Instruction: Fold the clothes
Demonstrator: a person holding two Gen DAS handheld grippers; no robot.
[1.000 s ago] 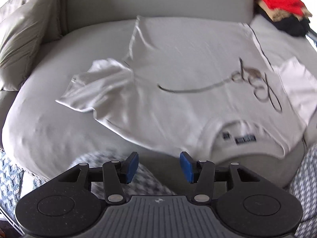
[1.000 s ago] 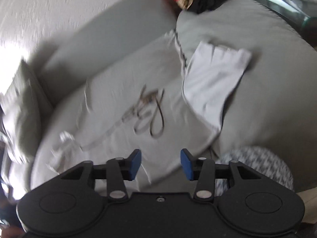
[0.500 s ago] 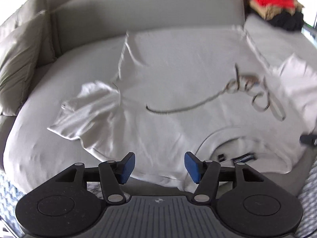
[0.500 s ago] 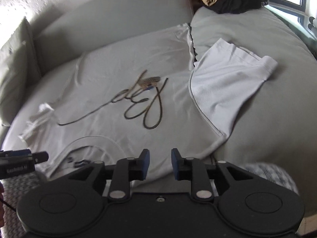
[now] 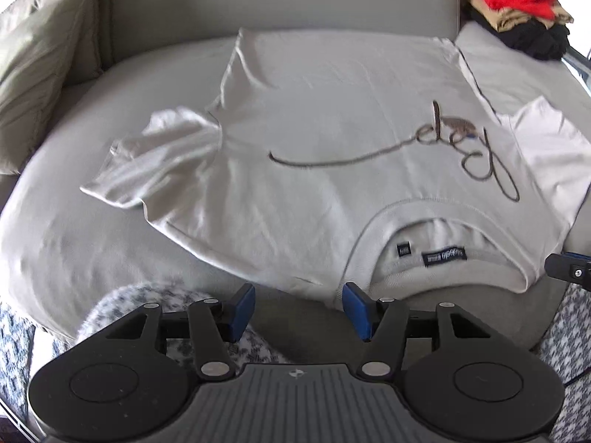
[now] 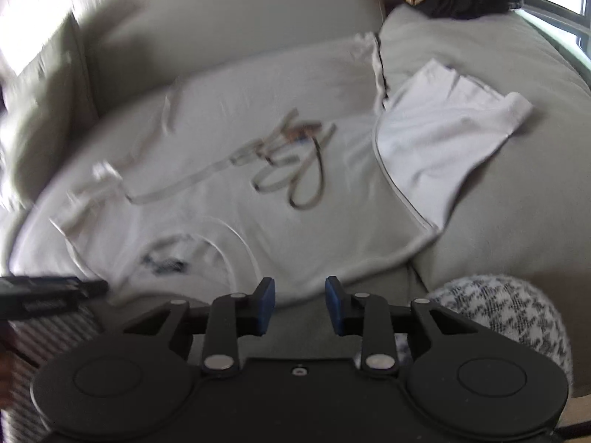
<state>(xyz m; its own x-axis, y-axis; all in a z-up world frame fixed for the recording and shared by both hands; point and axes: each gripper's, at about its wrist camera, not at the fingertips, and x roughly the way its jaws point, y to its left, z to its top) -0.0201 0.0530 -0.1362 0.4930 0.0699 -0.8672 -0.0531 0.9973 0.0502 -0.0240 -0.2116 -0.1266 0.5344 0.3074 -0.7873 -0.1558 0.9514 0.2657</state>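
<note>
Left wrist view: the left tool (image 5: 298, 306) hovers with its blue-padded fingers spread wide and empty, just short of the ribbed collar of the white cotton T-shirt (image 5: 332, 140). The shirt lies flat, front up, on the grey upholstered sofa seat (image 5: 74, 243), collar nearest the tools, hem toward the backrest. A brown looping script print (image 5: 461, 144) crosses the chest. One sleeve is crumpled, the other lies smooth. Right wrist view, partly blurred: the right tool (image 6: 300, 304) stands moderately parted, holding nothing, near the shirt's shoulder edge. A stack of red, tan and black folded garments (image 5: 517, 11) rests at the sofa's far corner.
</note>
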